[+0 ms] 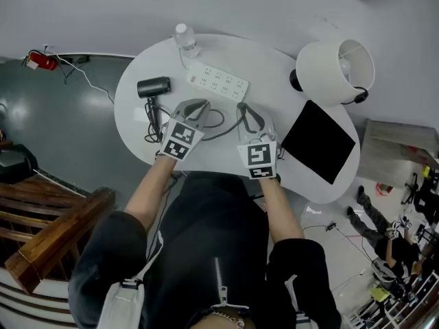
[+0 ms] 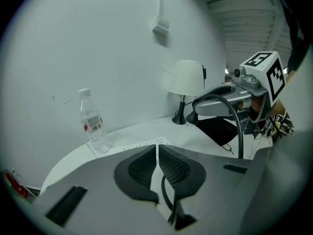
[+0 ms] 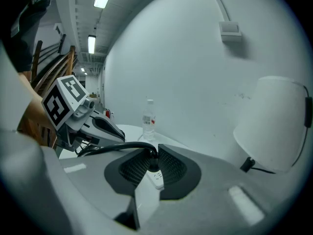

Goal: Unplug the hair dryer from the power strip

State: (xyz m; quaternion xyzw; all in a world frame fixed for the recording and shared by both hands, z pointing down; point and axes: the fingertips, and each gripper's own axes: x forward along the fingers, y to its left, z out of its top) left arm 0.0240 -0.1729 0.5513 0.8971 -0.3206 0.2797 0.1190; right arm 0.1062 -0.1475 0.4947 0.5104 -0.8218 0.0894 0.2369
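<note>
Counted on white table [image 1: 274,67]: one hair dryer [image 1: 154,88] at ten o'clock, one power strip [image 1: 218,82] toward twelve, one bottle [image 1: 185,40] at eleven, one lamp [image 1: 336,67] at two, two grippers. Left gripper [image 1: 203,105] clenched pad to pad, over the cord [image 2: 166,195]. Right gripper [image 1: 241,108] grasping black plug [image 3: 153,166], at five o'clock from strip. Prongs hidden by pads; in or out of socket, cannot tell.

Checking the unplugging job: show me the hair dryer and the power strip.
hair dryer [image 1: 153,87], head view, on its black barrel.
power strip [image 1: 218,82], head view, on its white top face.
</note>
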